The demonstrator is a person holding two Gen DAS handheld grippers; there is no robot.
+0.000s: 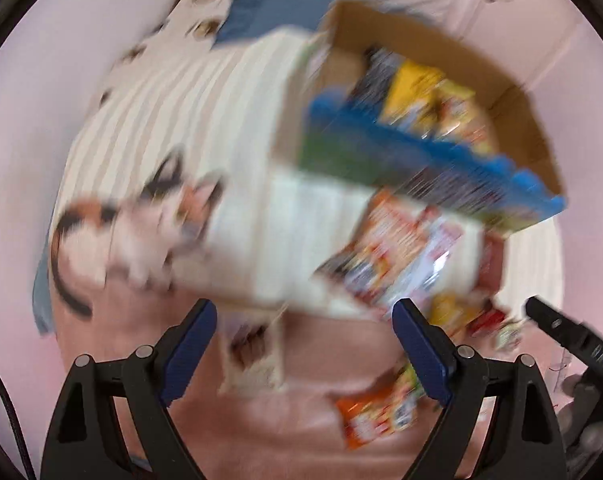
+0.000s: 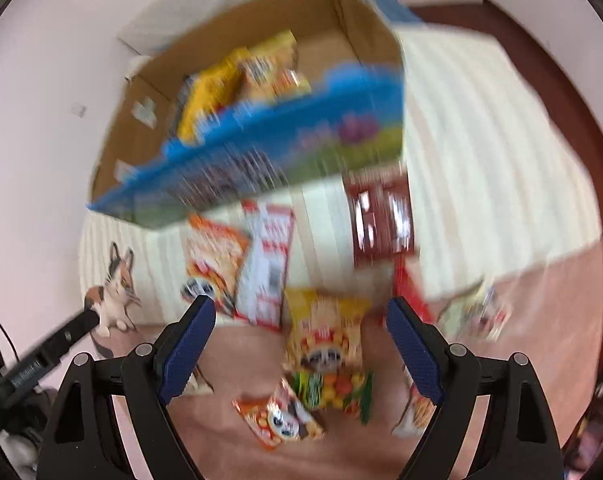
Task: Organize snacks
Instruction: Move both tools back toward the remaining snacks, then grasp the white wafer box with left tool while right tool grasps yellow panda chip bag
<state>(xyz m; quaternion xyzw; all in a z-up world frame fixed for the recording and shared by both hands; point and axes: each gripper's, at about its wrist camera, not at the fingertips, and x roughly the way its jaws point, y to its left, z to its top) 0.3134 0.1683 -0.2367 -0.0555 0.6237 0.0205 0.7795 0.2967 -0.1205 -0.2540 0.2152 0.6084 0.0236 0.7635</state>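
Both views are blurred by motion. A cardboard box with a blue and green printed front stands on the striped blanket, with yellow snack bags inside. Loose packets lie in front of it: an orange one, a white-red one, a dark red one, a yellow bag, a green one. My right gripper is open above the yellow bag, pads apart from it. My left gripper is open over pink blanket, with an orange packet by its right finger.
The blanket has a cream striped part and a pink part, with cat pictures. Pale pink walls surround it. The other gripper's black finger shows at each view's edge. A dark wooden edge runs on the right.
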